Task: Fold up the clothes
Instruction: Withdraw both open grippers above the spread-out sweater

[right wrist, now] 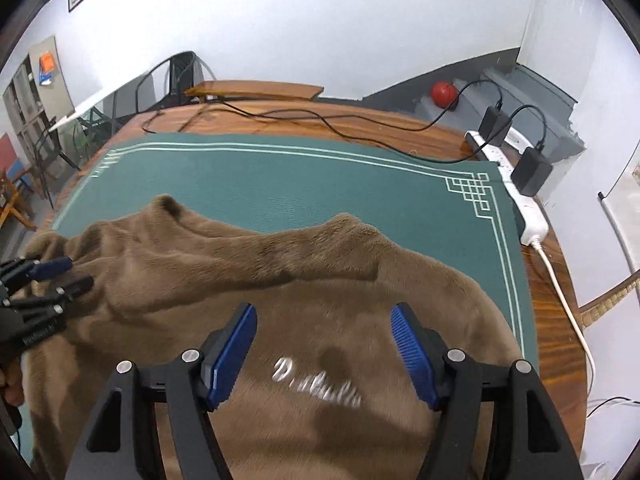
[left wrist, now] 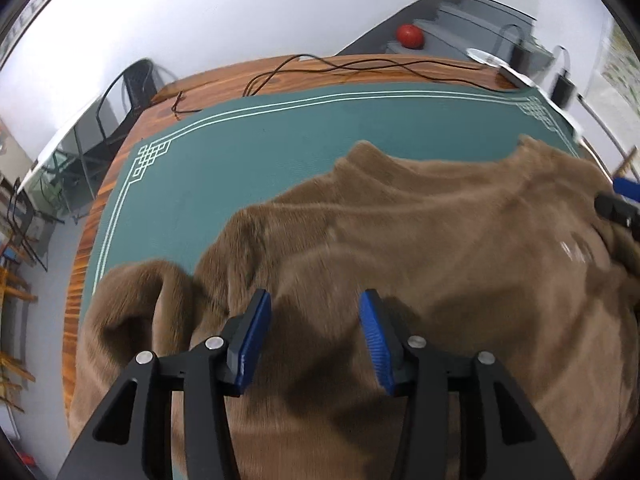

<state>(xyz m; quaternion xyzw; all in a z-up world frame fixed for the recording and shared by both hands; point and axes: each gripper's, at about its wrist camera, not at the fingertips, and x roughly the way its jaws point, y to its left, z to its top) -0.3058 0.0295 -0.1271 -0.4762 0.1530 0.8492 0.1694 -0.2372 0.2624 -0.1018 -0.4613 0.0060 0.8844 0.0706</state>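
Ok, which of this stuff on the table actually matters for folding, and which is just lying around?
For the job:
brown fleece top
green mat under it
left tongs, open
right tongs, open

Just lying about:
white power strip with black adapters
black cables
red ball on the stairs

A fuzzy brown plush sweater (left wrist: 420,248) lay rumpled across a green mat with white line borders (left wrist: 248,148). Over the sweater, the left gripper (left wrist: 316,340) hung with blue-padded fingers (left wrist: 254,344) spread apart, empty. The right gripper (left wrist: 618,204) touched the sweater's right edge.
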